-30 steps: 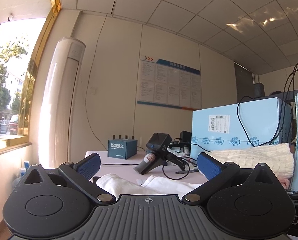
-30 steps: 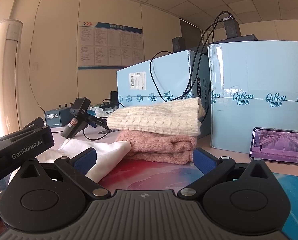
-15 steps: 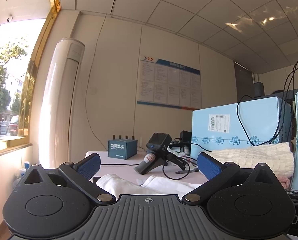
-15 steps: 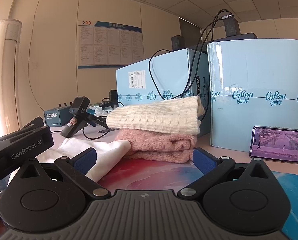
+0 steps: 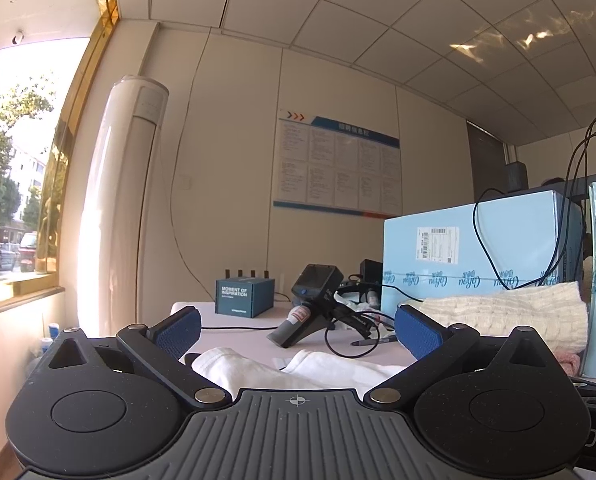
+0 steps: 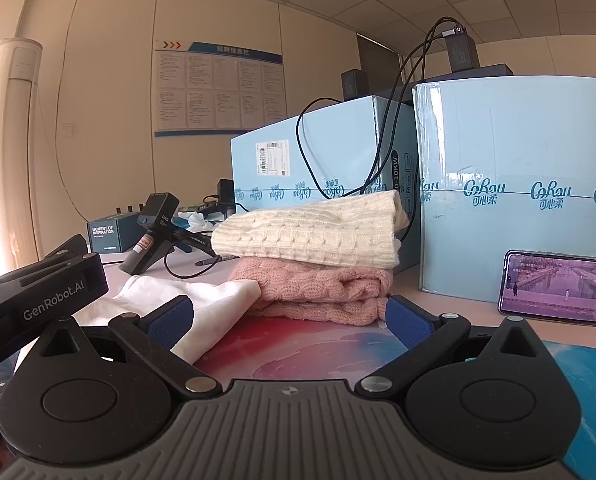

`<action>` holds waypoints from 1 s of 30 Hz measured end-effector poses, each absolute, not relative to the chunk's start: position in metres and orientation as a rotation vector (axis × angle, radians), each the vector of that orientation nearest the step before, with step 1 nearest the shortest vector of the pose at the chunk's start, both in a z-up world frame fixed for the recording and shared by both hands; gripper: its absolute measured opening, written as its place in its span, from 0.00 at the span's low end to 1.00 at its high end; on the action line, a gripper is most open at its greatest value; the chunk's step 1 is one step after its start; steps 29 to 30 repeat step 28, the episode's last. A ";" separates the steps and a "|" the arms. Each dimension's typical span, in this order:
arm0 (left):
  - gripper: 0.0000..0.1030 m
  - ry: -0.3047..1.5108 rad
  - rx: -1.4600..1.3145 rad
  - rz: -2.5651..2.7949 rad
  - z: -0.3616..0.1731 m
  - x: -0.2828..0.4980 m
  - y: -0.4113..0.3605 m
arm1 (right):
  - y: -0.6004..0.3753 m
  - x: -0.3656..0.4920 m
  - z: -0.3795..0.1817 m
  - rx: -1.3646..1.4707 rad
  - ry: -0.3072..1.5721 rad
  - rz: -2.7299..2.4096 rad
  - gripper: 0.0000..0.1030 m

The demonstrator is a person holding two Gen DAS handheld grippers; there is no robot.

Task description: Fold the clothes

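Between the spread left gripper (image 5: 295, 330) fingers lies white cloth (image 5: 298, 368).

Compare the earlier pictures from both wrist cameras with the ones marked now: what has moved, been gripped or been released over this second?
Nothing has visibly changed. Both the left gripper and the right gripper hang open and empty as before, the white garment lies unfolded on the table, and the cream knit sweater rests folded on the pink knit sweater.

Sunlit window (image 5: 13, 184) left of the fingers; ahead, a white column air conditioner (image 5: 125, 200), beige wall with notice board (image 5: 338, 166), tiled ceiling (image 5: 378, 20).
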State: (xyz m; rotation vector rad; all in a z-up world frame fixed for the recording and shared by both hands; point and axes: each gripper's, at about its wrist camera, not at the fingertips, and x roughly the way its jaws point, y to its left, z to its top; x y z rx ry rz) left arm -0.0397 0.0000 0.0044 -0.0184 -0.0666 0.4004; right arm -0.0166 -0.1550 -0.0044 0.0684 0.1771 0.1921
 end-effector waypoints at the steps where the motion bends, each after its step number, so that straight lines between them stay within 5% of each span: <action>1: 1.00 -0.066 -0.018 0.400 0.004 -0.040 0.000 | -0.155 -0.016 -0.004 0.069 0.178 0.192 1.00; 30: 1.00 -0.080 -0.008 0.411 0.005 -0.041 -0.001 | -0.156 -0.015 -0.005 0.077 0.186 0.195 1.00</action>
